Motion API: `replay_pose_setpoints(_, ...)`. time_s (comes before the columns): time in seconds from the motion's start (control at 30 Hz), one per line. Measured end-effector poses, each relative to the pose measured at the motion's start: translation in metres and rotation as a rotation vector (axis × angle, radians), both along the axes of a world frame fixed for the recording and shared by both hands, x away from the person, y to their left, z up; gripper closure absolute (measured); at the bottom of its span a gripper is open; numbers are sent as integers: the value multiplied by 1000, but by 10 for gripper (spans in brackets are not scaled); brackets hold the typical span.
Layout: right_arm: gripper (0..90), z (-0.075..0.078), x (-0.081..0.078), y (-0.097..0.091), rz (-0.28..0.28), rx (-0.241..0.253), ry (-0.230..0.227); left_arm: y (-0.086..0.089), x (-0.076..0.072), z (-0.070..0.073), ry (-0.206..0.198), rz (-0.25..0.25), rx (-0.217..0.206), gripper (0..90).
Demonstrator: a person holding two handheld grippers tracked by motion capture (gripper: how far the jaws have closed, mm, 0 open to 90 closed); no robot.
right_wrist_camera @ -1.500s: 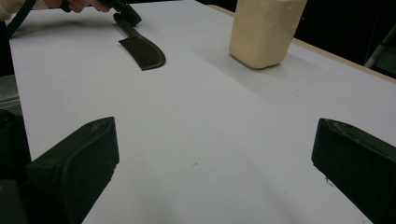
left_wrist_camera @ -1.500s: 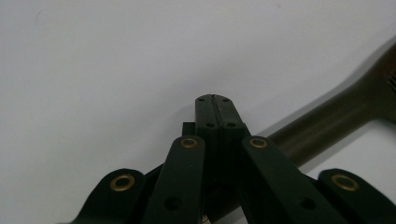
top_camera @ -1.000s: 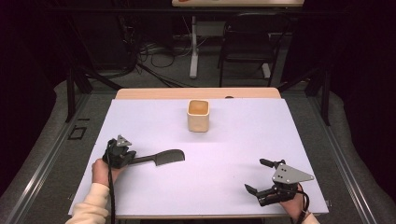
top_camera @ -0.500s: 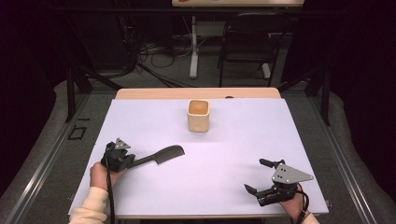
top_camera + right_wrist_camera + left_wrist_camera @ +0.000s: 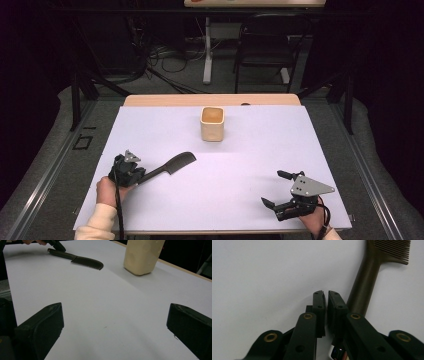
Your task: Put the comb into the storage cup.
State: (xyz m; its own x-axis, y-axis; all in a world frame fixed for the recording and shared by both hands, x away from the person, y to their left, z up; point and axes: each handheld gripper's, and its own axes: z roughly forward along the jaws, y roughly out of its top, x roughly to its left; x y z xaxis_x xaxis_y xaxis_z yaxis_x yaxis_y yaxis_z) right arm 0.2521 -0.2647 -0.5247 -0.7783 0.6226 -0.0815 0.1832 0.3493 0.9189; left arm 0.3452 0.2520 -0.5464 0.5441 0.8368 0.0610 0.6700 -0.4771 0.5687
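Black comb (image 5: 170, 166) lies on the white worktop (image 5: 240, 165) toward its left edge, the left claw (image 5: 325, 293) just off its handle.

Seen from the left gripper view, the left claw's jaws stand almost together with a thin slit between them and nothing in it; they have just been opening a little, and the comb's handle runs beside the right-hand jaw, outside the gap. In the high view the comb slants from the left claw (image 5: 131, 171) up toward the worktop's middle, teeth end farthest from the hand. A cream cup (image 5: 212, 123) stands upright near the far edge, well apart from the comb. The right claw (image 5: 276, 191) hovers by the near right corner, its jaws spread wide and empty.
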Motion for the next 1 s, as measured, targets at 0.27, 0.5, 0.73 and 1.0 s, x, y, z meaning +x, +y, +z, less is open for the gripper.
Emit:
replay_pose_setpoints(0.27,6,0,0,0,2,0,3,-1,-2,15,-66,8,5,615)
replay_pose_setpoints(0.5,5,-1,0,0,9,-2,8,-6,-4,31,-108,25,71,327)
replay_pose_setpoints(0.73,4,-1,0,0,13,4,14,-11,-4,32,-104,-35,69,137)
replay_pose_setpoints(1.0,3,0,-1,0,11,-4,7,-20,-5,33,-99,-93,60,0)
